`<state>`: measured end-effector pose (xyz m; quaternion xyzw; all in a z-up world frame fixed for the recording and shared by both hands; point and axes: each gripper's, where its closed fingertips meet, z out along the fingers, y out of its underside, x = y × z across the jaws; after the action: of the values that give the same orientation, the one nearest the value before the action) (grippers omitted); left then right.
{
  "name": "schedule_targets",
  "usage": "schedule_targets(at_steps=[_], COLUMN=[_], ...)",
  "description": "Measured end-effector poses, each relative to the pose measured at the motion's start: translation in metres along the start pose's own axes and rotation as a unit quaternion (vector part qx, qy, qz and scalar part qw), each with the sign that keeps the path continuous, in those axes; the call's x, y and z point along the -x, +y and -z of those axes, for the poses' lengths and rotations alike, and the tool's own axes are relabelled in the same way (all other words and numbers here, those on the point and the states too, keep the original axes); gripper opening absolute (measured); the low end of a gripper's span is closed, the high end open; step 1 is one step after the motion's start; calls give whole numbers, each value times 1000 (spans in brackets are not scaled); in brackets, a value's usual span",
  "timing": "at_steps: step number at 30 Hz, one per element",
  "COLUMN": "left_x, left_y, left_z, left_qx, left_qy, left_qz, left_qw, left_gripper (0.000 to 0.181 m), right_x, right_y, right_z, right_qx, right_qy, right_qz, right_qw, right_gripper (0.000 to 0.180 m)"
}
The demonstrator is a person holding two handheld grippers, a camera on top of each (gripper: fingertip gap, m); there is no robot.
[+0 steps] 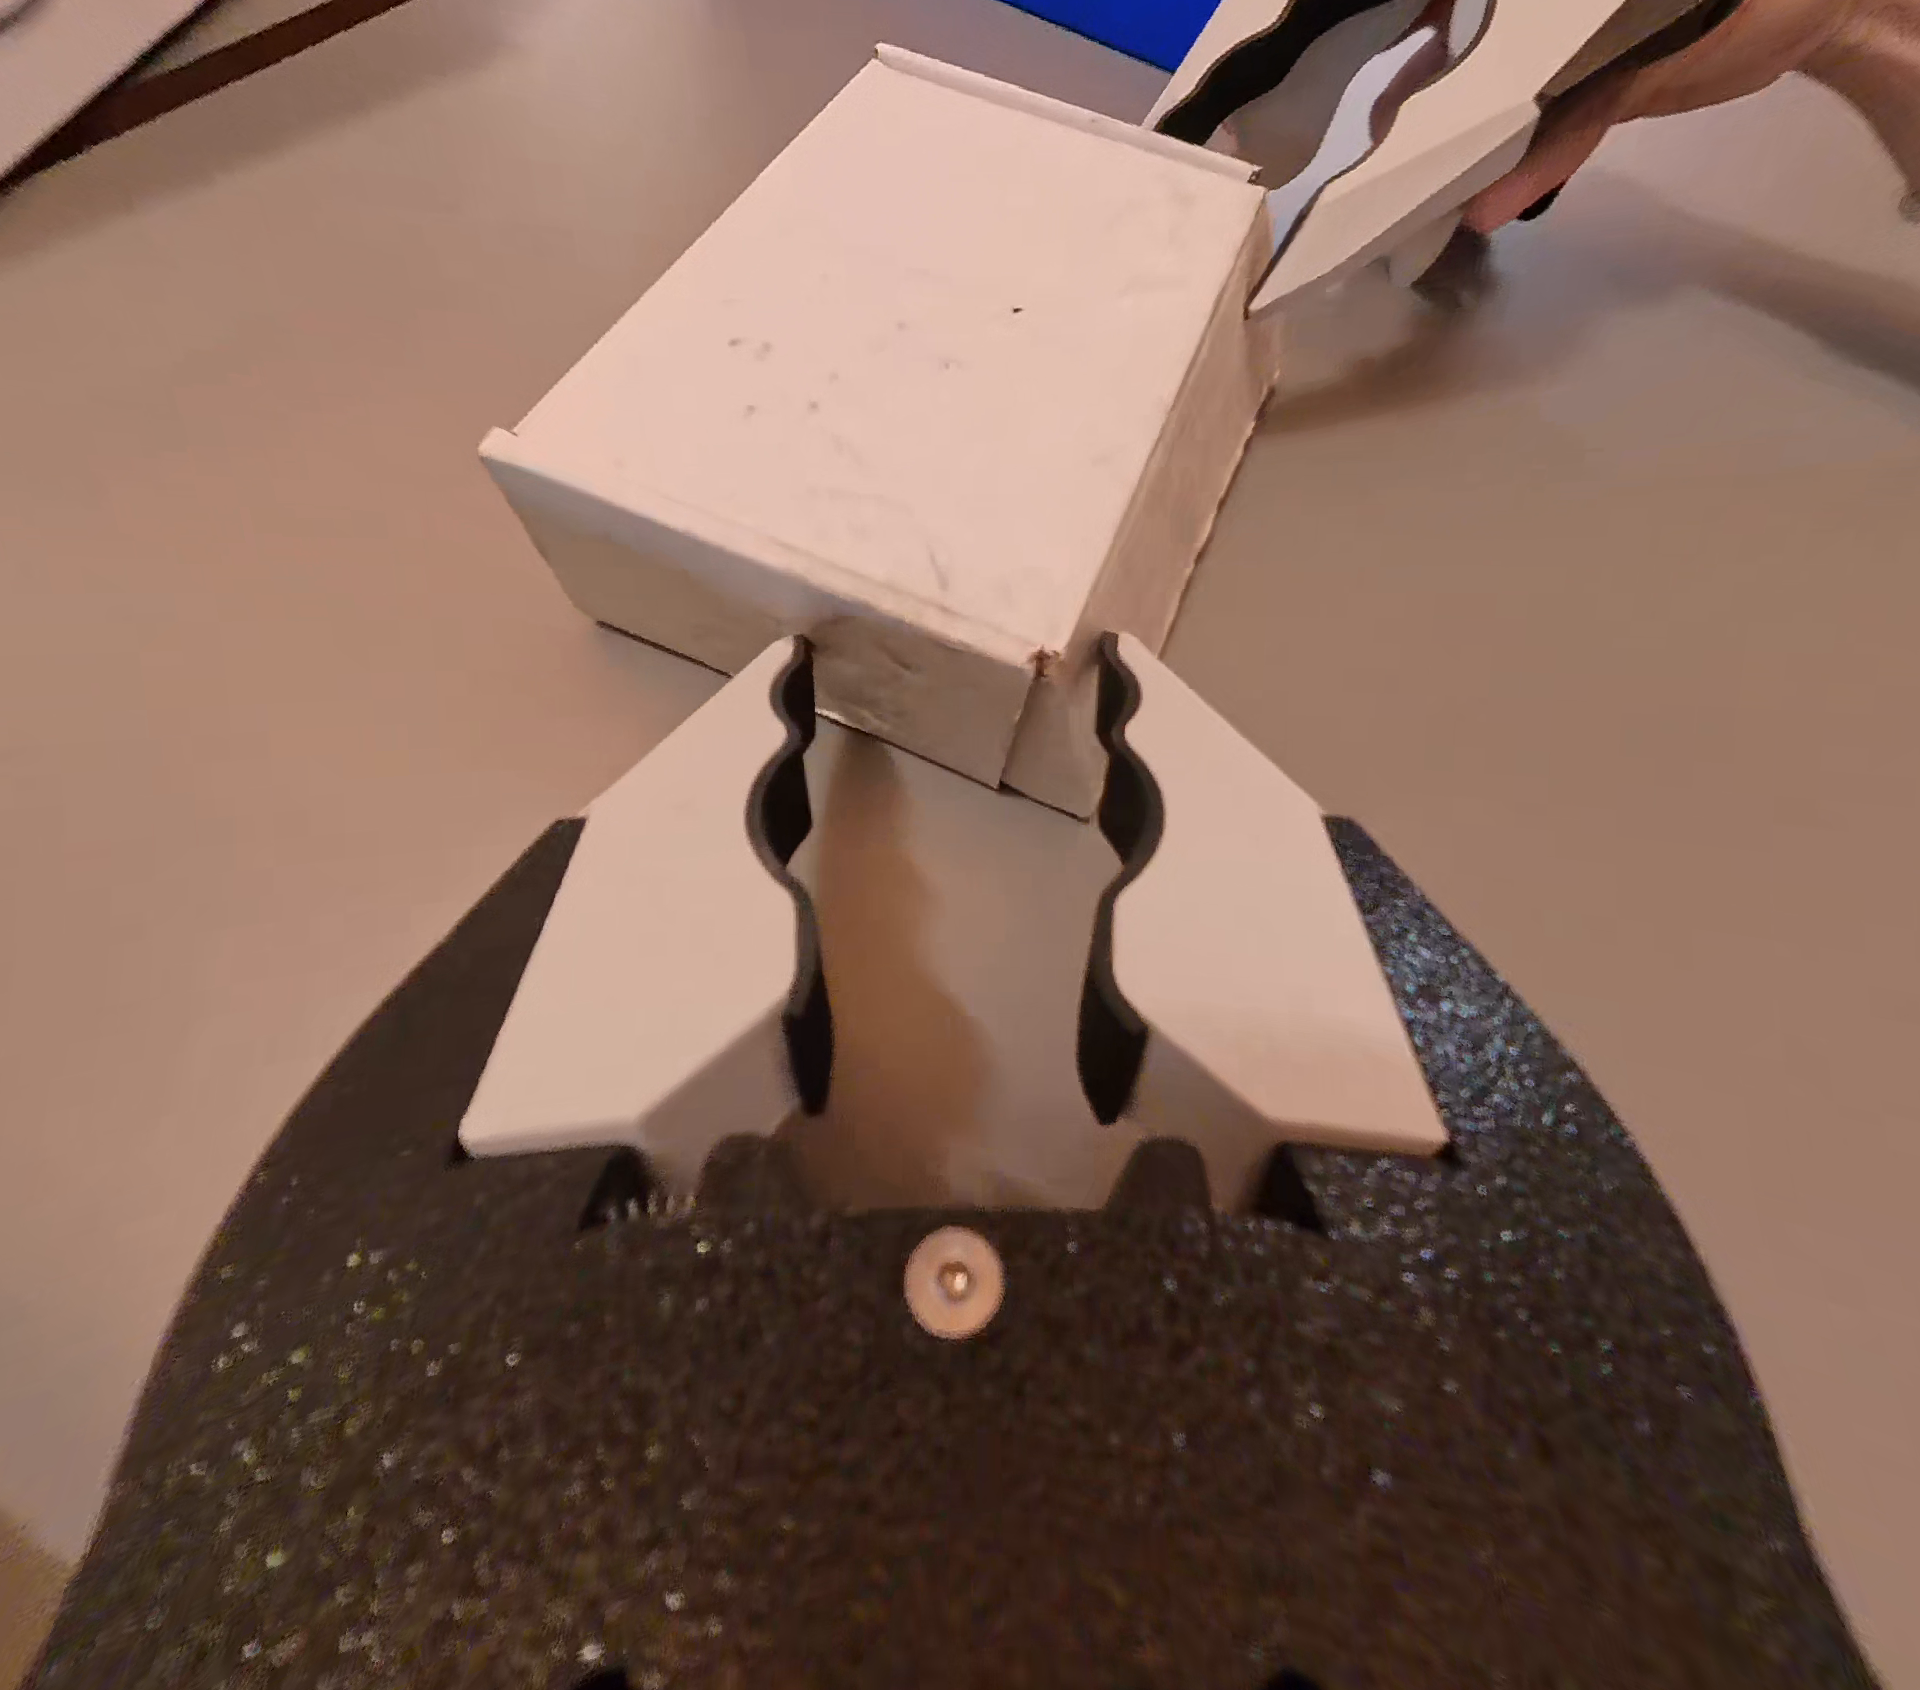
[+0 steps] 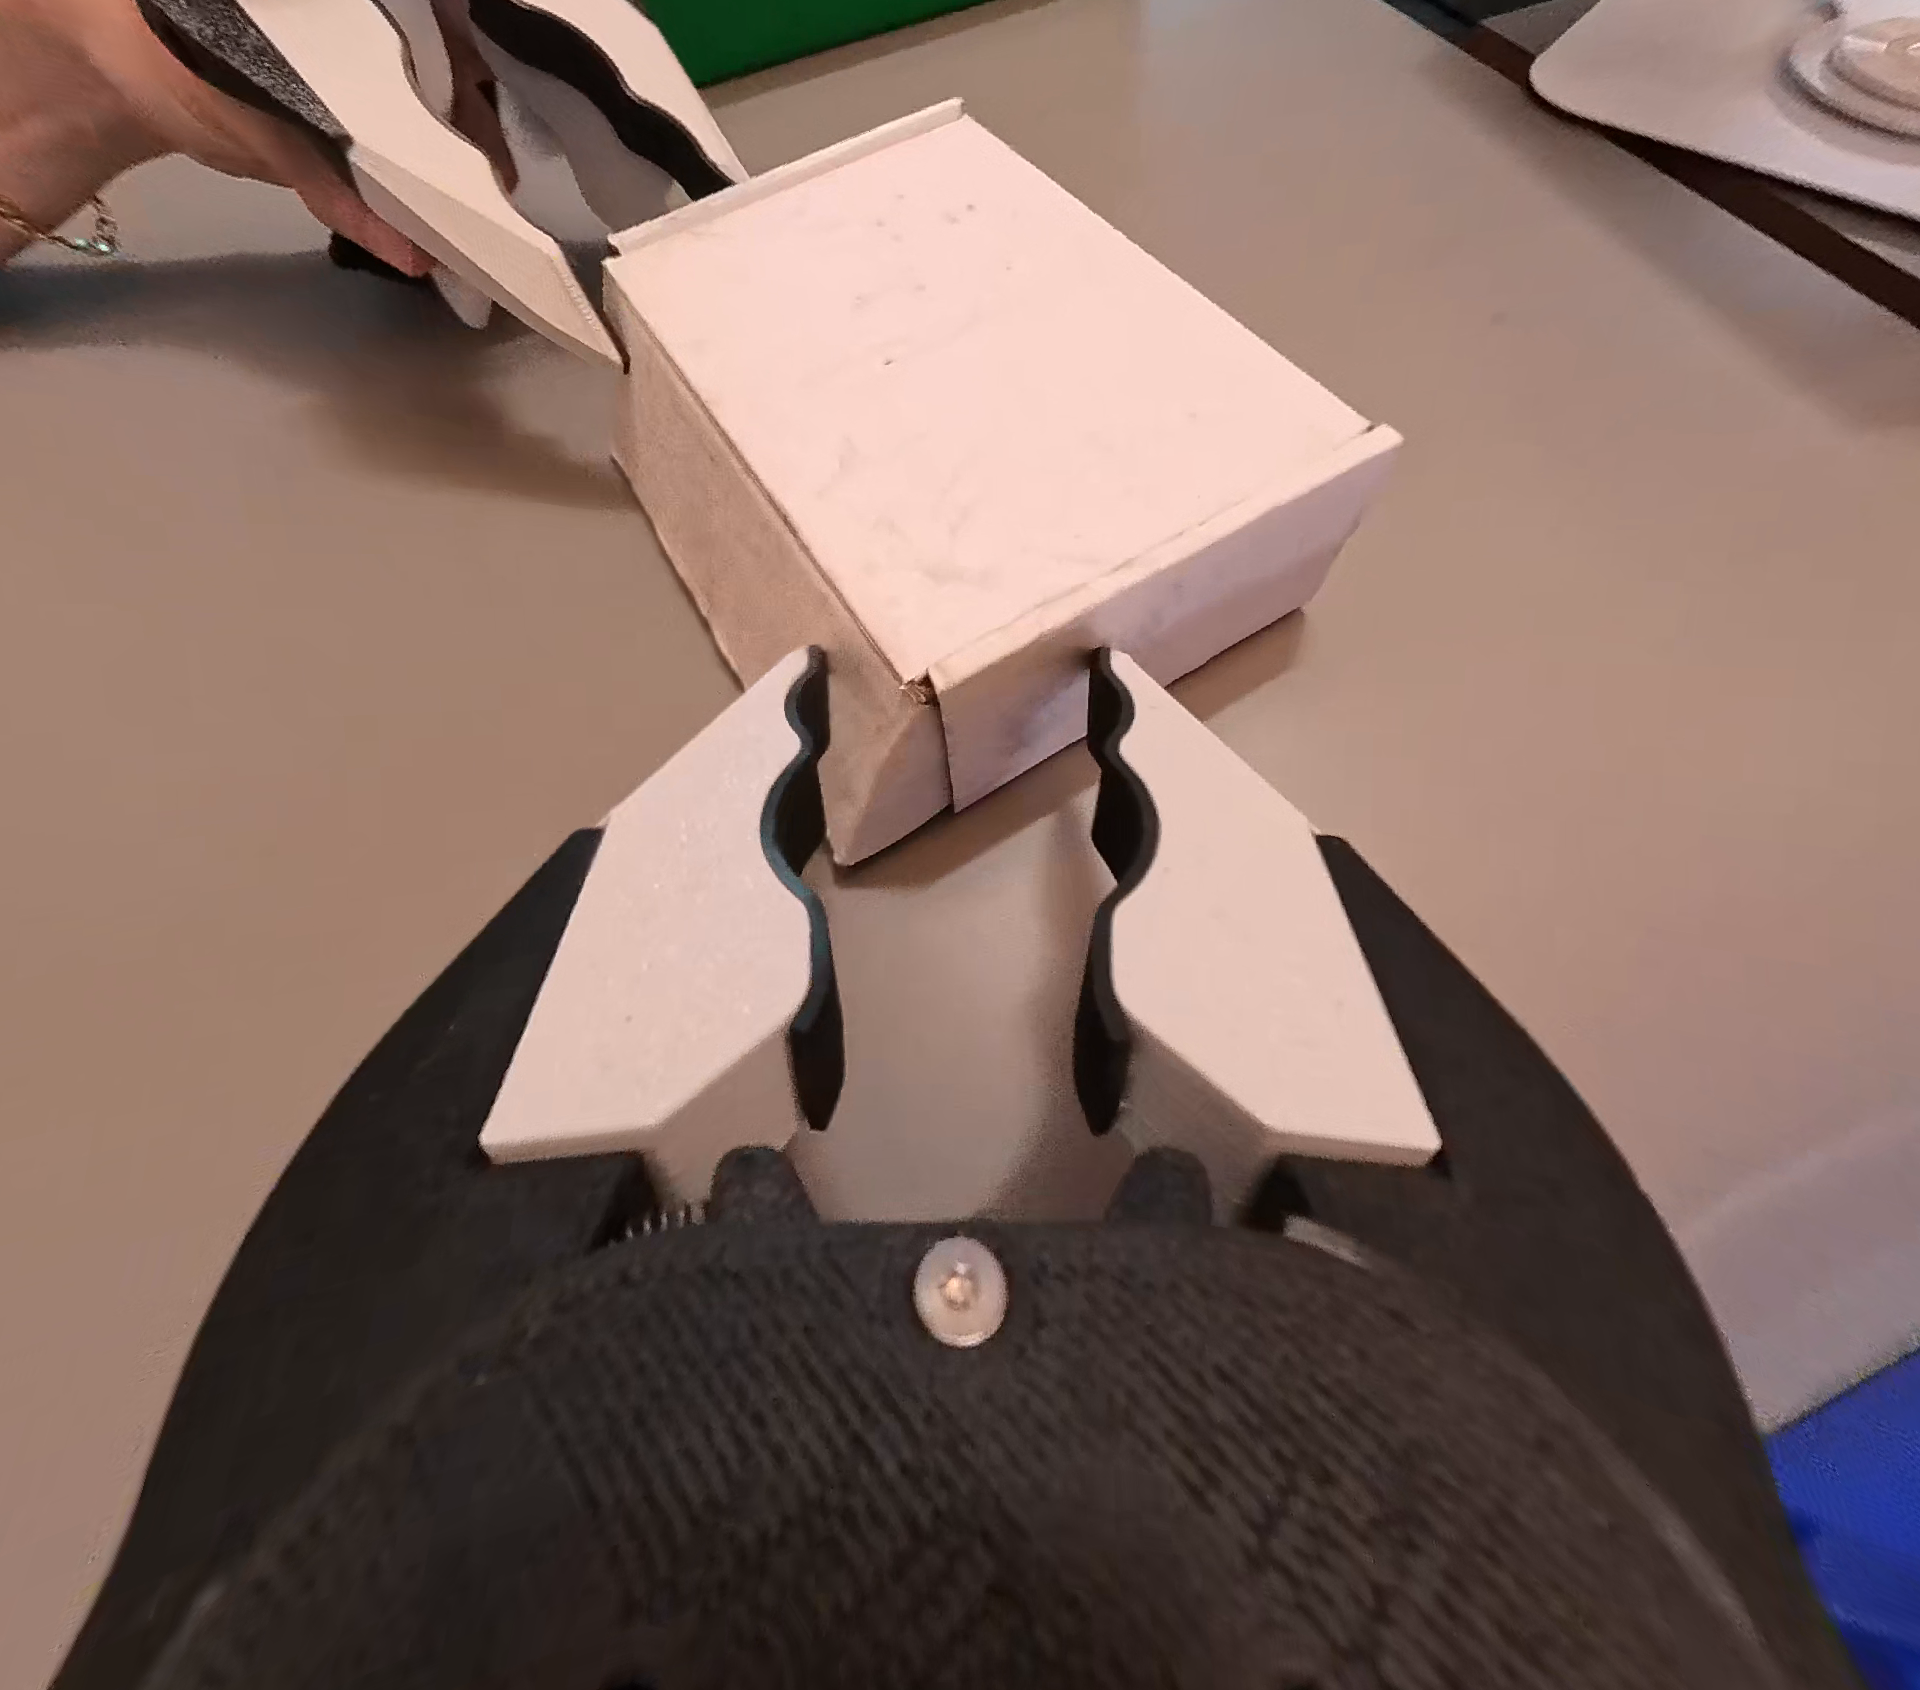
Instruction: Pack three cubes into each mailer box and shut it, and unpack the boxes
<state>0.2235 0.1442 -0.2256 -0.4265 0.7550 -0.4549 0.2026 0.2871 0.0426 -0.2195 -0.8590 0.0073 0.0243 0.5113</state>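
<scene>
You've got both grippers, left (image 1: 951,674) and right (image 2: 956,684), fingers apart, straddling opposite corners of the closed box (image 1: 914,352), probably to steady it.

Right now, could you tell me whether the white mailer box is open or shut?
Shut: the mailer box lies with its lid flat across the top, and no cubes or interior show in either view.

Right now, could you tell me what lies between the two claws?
Only the closed white mailer box, on the grey table: left claw and right claw straddle opposite corners, in both wrist views.
</scene>
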Motion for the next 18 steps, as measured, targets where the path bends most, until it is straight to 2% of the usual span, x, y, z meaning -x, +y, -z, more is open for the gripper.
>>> schedule_targets(at_steps=[6, 11, 14, 18], left_x=[2, -3, -5, -7], left_y=[1, 16, 20, 19], left_z=[-3, -13, -18, -17], left_qx=[8, 66, 83, 79], left_qy=[-27, -51, -56, -43], left_qz=[-15, -89, -124, -117], left_qw=[999, 992, 987, 989], left_gripper=[54, 64, 62, 60], right_x=[-1, 10, 9, 8], right_y=[1, 12, 22, 34], right_z=[2, 8, 7, 6], right_qx=[0, 24, 52, 87], right_qy=[-1, -50, -53, -51], right_qz=[11, 35, 48, 75], right_qw=[1000, 998, 996, 992], right_gripper=[49, 57, 59, 60])
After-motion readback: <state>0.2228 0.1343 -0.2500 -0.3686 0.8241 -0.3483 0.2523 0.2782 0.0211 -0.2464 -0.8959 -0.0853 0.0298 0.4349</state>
